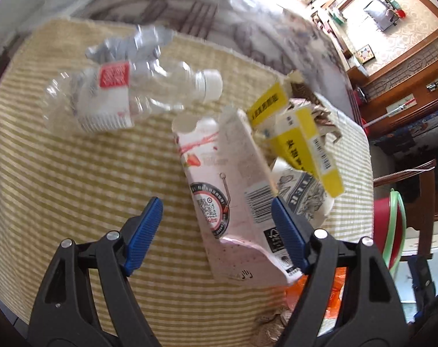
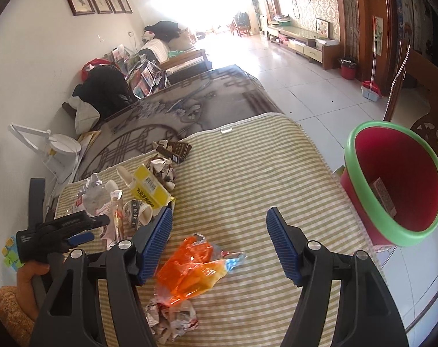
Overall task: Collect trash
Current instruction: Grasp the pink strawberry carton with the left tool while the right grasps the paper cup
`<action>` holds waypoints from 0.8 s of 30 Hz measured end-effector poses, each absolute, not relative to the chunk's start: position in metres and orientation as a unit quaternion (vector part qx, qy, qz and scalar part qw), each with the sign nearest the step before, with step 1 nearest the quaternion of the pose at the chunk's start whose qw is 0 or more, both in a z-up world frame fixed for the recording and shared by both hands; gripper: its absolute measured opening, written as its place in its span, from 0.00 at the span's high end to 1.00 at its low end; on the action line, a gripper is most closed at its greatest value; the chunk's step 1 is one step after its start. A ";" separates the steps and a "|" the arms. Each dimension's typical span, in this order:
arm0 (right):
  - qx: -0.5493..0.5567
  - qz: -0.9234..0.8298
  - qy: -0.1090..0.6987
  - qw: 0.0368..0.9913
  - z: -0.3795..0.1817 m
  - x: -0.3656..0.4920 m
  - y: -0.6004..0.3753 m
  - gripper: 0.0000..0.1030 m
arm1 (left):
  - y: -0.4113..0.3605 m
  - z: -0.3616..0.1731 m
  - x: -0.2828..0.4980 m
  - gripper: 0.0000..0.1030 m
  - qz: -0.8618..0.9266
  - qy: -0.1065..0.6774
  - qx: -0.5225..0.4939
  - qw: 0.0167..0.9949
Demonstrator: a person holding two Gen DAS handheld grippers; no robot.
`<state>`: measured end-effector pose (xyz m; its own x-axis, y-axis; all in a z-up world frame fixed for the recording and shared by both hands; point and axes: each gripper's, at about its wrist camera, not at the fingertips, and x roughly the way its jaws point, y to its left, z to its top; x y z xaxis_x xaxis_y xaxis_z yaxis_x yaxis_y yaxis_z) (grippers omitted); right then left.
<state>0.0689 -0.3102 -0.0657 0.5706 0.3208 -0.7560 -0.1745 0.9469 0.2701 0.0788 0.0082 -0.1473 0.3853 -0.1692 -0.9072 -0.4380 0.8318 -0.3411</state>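
1. Left wrist view: the left gripper (image 1: 217, 217) has its jaws spread wide around a pink carton (image 1: 233, 199) on the striped mat (image 1: 74, 173). A clear bottle (image 1: 126, 98) and a yellow box (image 1: 311, 147) lie close by.
2. Right wrist view: the right gripper (image 2: 219, 243) has its jaws spread wide over an orange wrapper (image 2: 190, 269). The red bin (image 2: 392, 182) stands at the mat's right edge.

A woven striped cloth mat (image 2: 248, 173) is seen under glossy orange plastic wrapper (image 2: 190, 271), crumpled paper (image 2: 172, 318), a clear crinkled plastic bottle (image 1: 126, 95) and a printed cardboard carton (image 1: 233, 196). Ribbed blue pads (image 2: 157, 245) are fitted on matt black plastic.
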 end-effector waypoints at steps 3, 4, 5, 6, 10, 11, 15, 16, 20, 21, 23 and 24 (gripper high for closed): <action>0.081 0.131 0.444 0.883 -0.066 0.064 -0.304 0.36 | 0.006 -0.154 0.086 0.24 0.059 0.551 -0.292 0.779; 0.082 0.127 0.445 0.883 -0.066 0.062 -0.303 0.36 | 0.005 -0.155 0.089 0.23 0.052 0.551 -0.294 0.779; 0.083 0.124 0.446 0.883 -0.066 0.061 -0.303 0.36 | 0.003 -0.158 0.092 0.22 0.048 0.554 -0.295 0.777; 0.084 0.120 0.447 0.882 -0.067 0.060 -0.302 0.36 | 0.001 -0.161 0.095 0.19 0.043 0.559 -0.298 0.772; 0.086 0.108 0.450 0.882 -0.067 0.055 -0.301 0.36 | -0.003 -0.175 0.103 0.17 0.042 0.580 -0.293 0.759; 0.087 0.106 0.450 0.882 -0.067 0.054 -0.300 0.36 | -0.004 -0.179 0.102 0.14 0.043 0.587 -0.292 0.754; 0.087 0.102 0.454 0.881 -0.068 0.055 -0.297 0.36 | 0.000 -0.180 0.095 0.23 0.030 0.582 -0.299 0.756; 0.086 0.103 0.455 0.880 -0.069 0.055 -0.295 0.36 | -0.001 -0.177 0.094 0.31 0.019 0.578 -0.297 0.760; 0.076 0.117 0.458 0.878 -0.069 0.061 -0.281 0.36 | -0.005 -0.168 0.090 0.44 0.004 0.580 -0.275 0.767; 0.070 0.127 0.458 0.877 -0.069 0.064 -0.274 0.36 | -0.004 -0.168 0.088 0.45 -0.001 0.583 -0.278 0.763; 0.055 0.143 0.460 0.875 -0.069 0.068 -0.261 0.36 | -0.002 -0.166 0.084 0.45 -0.003 0.584 -0.279 0.763; 0.044 0.154 0.462 0.872 -0.070 0.071 -0.253 0.36 | 0.002 -0.164 0.082 0.45 -0.003 0.581 -0.277 0.765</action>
